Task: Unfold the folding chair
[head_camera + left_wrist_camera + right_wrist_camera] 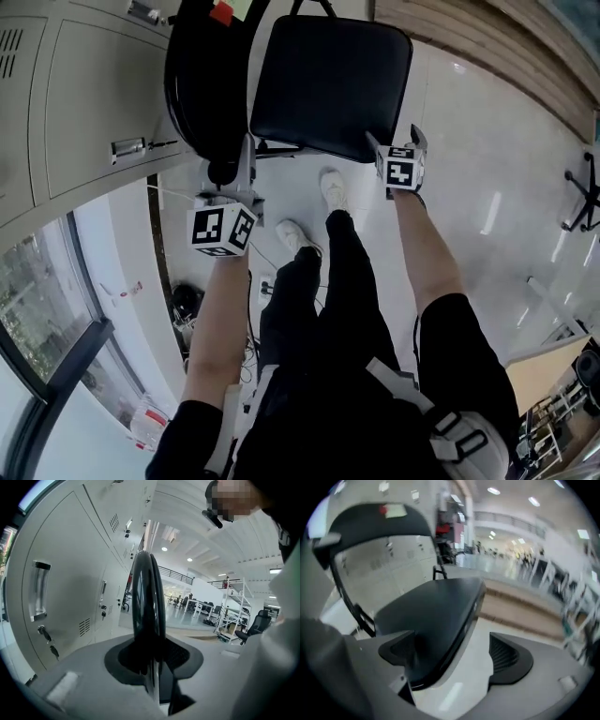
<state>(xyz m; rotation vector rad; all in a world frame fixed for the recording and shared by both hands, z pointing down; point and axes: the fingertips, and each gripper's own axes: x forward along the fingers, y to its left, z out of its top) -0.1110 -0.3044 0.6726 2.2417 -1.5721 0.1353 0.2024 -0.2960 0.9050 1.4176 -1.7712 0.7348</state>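
Note:
The folding chair stands in front of me with its black seat [328, 80] lying flat and its black backrest [202, 84] at the left. My left gripper [239, 183] is at the backrest's lower edge. In the left gripper view [153, 660] the backrest [147, 616] runs edge-on between the two pads, which close on it. My right gripper [398, 150] is at the seat's near right corner. In the right gripper view [457, 658] its jaws stand wide; the seat's edge [440, 616] lies against the left pad [401, 651] and the right pad is well apart.
Grey lockers [66, 94] stand just left of the chair. A window [37, 309] fills the lower left. My legs and white shoes [333, 187] are right below the seat. Cables and a power strip [265, 286] lie on the glossy floor. An office chair base [586, 192] is at far right.

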